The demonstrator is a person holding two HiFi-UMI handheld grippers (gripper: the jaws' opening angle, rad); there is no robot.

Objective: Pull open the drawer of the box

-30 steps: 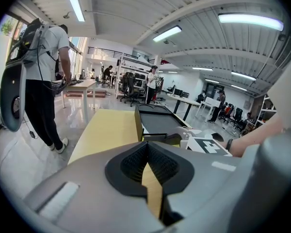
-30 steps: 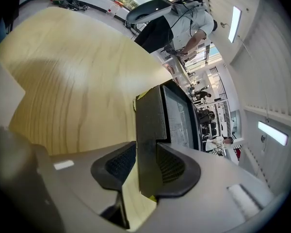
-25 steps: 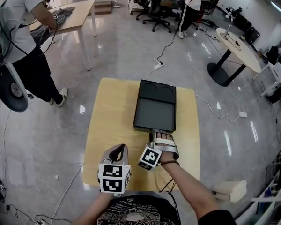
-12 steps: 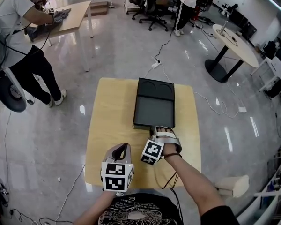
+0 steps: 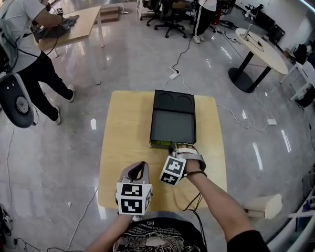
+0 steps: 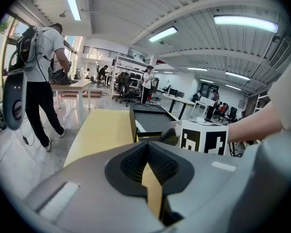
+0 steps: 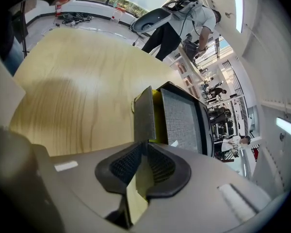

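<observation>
A black box (image 5: pixel 172 114) lies flat on a yellow wooden table (image 5: pixel 123 135). Its drawer (image 5: pixel 164 143) stands slightly out at the near end and shows a yellow-green strip inside. My right gripper (image 5: pixel 174 148) is at that near end. Its jaws have just been closing and are now shut on the dark drawer front (image 7: pixel 144 115), which runs down between the right gripper (image 7: pixel 145 144) tips. My left gripper (image 5: pixel 141 166) hovers over bare table to the left, apart from the box (image 6: pixel 153 116). The left gripper (image 6: pixel 148 147) tips meet with nothing between them.
The table is small, with shiny floor on every side. A person with a backpack (image 5: pixel 26 41) stands at a wooden desk (image 5: pixel 79 22) far left. A round table (image 5: pixel 260 49), office chairs (image 5: pixel 170 9) and a floor cable (image 5: pixel 241 117) lie beyond.
The drawer has come a little way out of the box as my right gripper drew back toward me. My left gripper shifted slightly right. The person at far left stepped along.
</observation>
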